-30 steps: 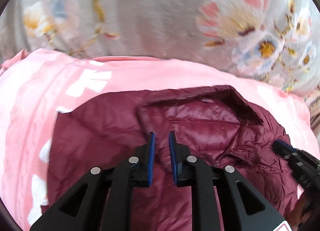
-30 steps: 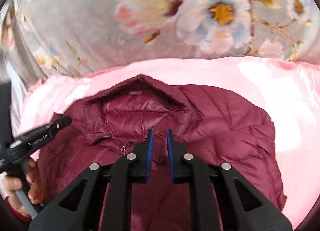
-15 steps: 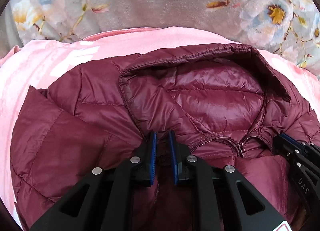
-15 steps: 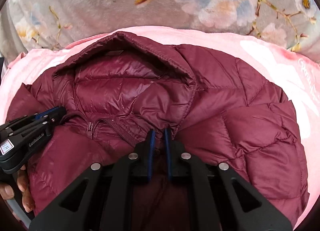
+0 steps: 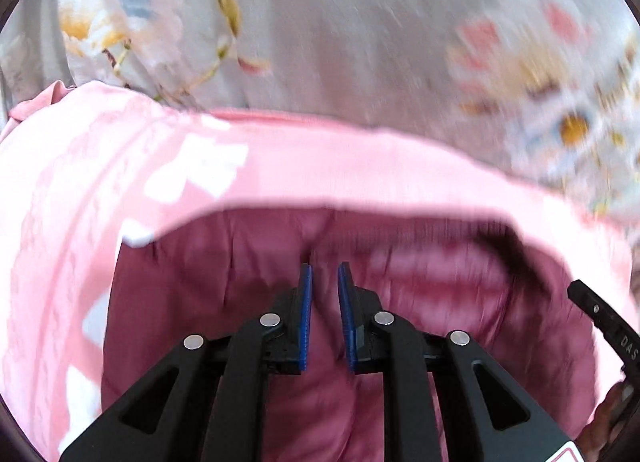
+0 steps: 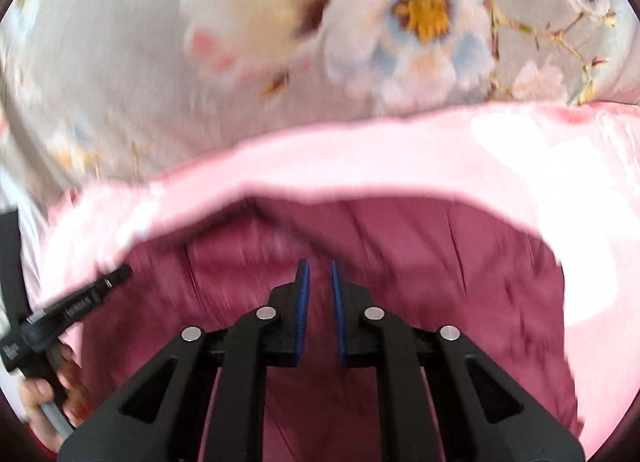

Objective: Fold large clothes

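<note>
1. With my left claw (image 5: pixel 323 274) over the maroon puffer jacket (image 5: pixel 440 294), its blue pads (image 5: pixel 305 318) stand a narrow gap apart, and jacket fabric shows through that gap; the blur keeps me from telling whether they pinch a fold or just hang above it.
2. My right claw (image 6: pixel 316 268) looks the same: pads close together, a slim slit between them, maroon fabric behind, and I cannot tell if any is caught.
3. The jacket (image 6: pixel 420 262) lies spread on a pink blanket (image 6: pixel 360 169), its open collar toward the far edge, between my two claws.
4. From the left wrist camera, the right claw's black body pokes in at the right edge; from the right wrist camera, my left hand (image 6: pixel 44 402) grips its handle at lower left.
5. Beyond the pink blanket lies a grey flowered cloth (image 5: pixel 340 41).
</note>
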Demonstrator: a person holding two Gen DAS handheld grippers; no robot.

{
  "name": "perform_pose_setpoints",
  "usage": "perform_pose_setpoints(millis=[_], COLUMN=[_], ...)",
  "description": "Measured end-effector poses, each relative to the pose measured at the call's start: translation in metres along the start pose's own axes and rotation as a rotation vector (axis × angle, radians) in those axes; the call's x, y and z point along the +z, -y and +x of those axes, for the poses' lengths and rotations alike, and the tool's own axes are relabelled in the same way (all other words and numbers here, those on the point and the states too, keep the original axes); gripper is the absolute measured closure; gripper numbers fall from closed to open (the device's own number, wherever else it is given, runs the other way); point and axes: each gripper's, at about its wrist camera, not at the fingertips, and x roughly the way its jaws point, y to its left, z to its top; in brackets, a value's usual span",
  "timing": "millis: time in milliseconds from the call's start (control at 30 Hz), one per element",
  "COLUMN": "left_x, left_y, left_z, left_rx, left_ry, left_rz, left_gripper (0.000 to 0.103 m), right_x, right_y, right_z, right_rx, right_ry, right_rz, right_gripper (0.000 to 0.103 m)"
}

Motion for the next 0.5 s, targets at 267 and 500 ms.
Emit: perform_pose_setpoints(millis=[267, 500], left_x=[0.023, -0.013], left_y=[-0.010, 0.011], left_z=[0.067, 0.081], left_rx=[-0.143, -0.001], left_ry=[-0.157, -0.198], left_rz=[-0.240, 0.098], left_gripper=[0.088, 0.099], right_x=[0.013, -0.018], right_y=[0.012, 0.001], right_z=[0.072, 0.072], right_rx=[-0.004, -0.098], right_ry=[-0.124, -0.196], right_rz=[0.131, -0.142], right_gripper=[0.091, 0.097])
